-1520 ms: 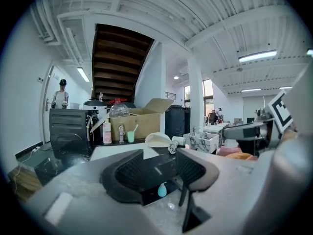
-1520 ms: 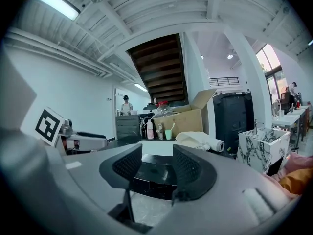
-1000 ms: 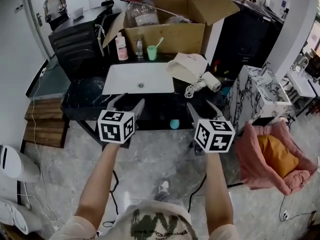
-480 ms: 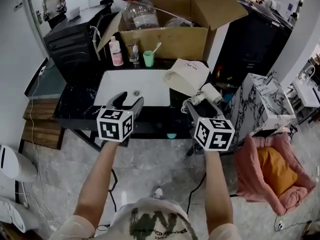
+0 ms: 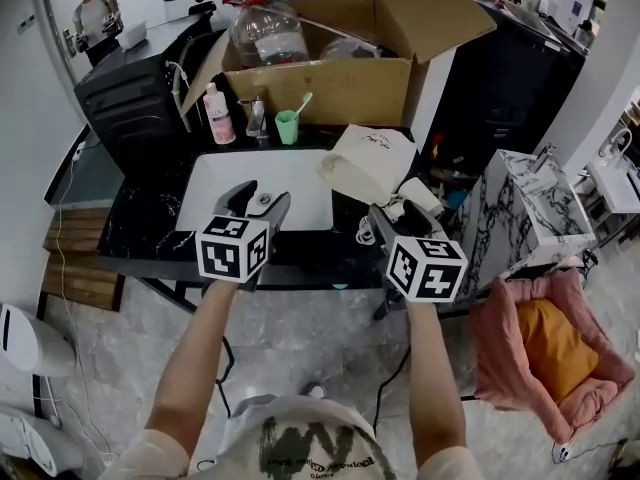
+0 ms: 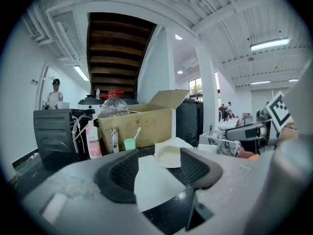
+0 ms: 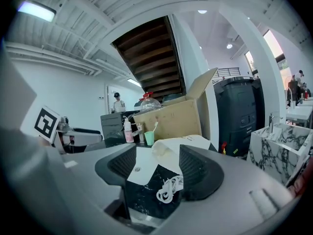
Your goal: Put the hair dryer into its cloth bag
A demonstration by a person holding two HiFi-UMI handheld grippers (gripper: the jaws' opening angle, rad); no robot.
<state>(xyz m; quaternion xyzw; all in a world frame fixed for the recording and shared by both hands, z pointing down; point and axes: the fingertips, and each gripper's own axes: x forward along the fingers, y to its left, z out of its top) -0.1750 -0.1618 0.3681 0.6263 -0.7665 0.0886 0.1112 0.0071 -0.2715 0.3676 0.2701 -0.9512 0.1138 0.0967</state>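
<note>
The cream cloth bag [image 5: 370, 163] lies on the black counter [image 5: 140, 223], right of the white sink [image 5: 250, 173]. The white hair dryer [image 5: 421, 194] lies just right of the bag, partly hidden by my right gripper [image 5: 397, 220], and its coiled cord [image 5: 364, 230] rests near the counter's front. My right gripper is open and empty; in the right gripper view the cord [image 7: 168, 187] and bag [image 7: 181, 145] show between its open jaws, farther off. My left gripper [image 5: 256, 203] hovers open over the sink's front edge, holding nothing, with the bag [image 6: 171, 153] ahead.
An open cardboard box [image 5: 330, 68] stands behind the sink, with a pink bottle [image 5: 216, 115] and a green cup [image 5: 287, 126] in front of it. A marble-patterned cabinet [image 5: 510, 208] and a pink cushion bed [image 5: 545, 353] are at the right. A black unit [image 5: 130, 98] stands at the left.
Both grippers have come forward from in front of the counter to above its front edge. The right one now stands close to the cord and dryer.
</note>
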